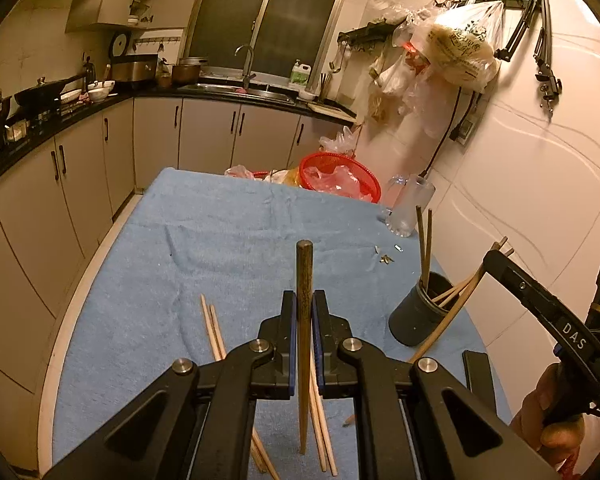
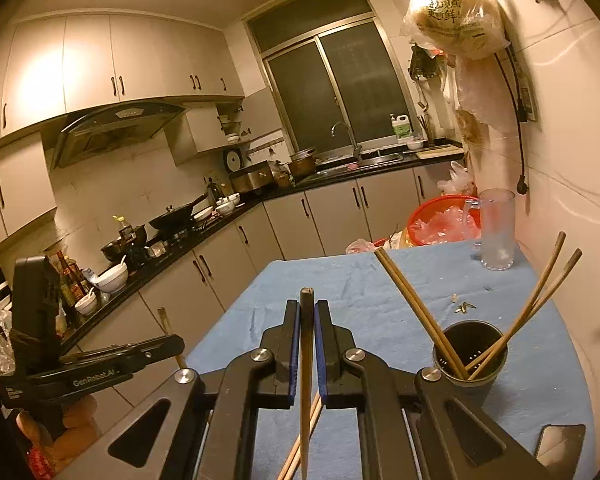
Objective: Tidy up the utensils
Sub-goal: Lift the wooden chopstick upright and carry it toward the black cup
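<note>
1. Left wrist view:
   - While the left gripper (image 1: 304, 304) is clamped tight on one dark-tipped chopstick (image 1: 304, 280), that stick stands near upright between the blue pads, its lower end hanging clear of the blue towel (image 1: 220, 240).
   - The black holder cup (image 1: 420, 312) sits toward the right edge of the towel, already holding several chopsticks; loose pale chopsticks (image 1: 214, 328) lie on the cloth below and left of the jaws.
   - To do it well: carry the stick across to the cup, keep it steep, thin end down, and aim for the open gap in the mouth.
2. Right wrist view:
   - The right gripper (image 2: 307, 308) is likewise closed hard on a single dark chopstick (image 2: 306, 320).
   - The holder cup (image 2: 468, 356) is near, right of the jaws, with sticks leaning both ways.
   - Likely snag: hitting the leaning sticks or tipping the cup, so drop in between the two leaning groups and release only once the tip is well inside. Take the hands one at a time, since both head for one small opening.
</note>
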### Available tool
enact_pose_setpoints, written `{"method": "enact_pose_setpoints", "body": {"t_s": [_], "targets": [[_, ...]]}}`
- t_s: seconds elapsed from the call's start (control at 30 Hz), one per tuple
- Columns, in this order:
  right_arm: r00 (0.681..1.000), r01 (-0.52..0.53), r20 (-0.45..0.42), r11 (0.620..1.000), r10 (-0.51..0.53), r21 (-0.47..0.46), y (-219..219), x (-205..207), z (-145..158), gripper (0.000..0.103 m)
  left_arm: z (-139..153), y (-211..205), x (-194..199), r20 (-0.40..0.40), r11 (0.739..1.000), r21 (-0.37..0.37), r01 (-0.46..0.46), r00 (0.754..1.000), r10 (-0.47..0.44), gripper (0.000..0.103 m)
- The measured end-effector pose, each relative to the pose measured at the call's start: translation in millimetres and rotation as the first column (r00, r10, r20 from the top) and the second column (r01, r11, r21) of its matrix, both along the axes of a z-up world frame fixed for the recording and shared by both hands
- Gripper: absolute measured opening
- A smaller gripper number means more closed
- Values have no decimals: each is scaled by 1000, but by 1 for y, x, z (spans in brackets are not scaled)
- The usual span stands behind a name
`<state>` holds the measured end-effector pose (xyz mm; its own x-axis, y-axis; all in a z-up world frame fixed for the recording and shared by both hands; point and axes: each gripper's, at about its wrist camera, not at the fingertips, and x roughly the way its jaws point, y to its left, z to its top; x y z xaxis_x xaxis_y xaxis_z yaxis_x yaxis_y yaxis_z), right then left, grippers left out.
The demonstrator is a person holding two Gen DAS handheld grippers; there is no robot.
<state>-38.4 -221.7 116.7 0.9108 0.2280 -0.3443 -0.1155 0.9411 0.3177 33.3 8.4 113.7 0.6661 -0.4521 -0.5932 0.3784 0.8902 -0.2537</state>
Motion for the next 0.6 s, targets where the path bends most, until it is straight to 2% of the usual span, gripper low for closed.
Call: {"method": "enact_pose_setpoints", "body": {"t_s": [0.6], "targets": [[999, 32, 23, 999, -32, 22, -11, -12, 5, 7, 12, 5, -7, 25, 1000, -11, 7, 1000, -7, 8]]}}
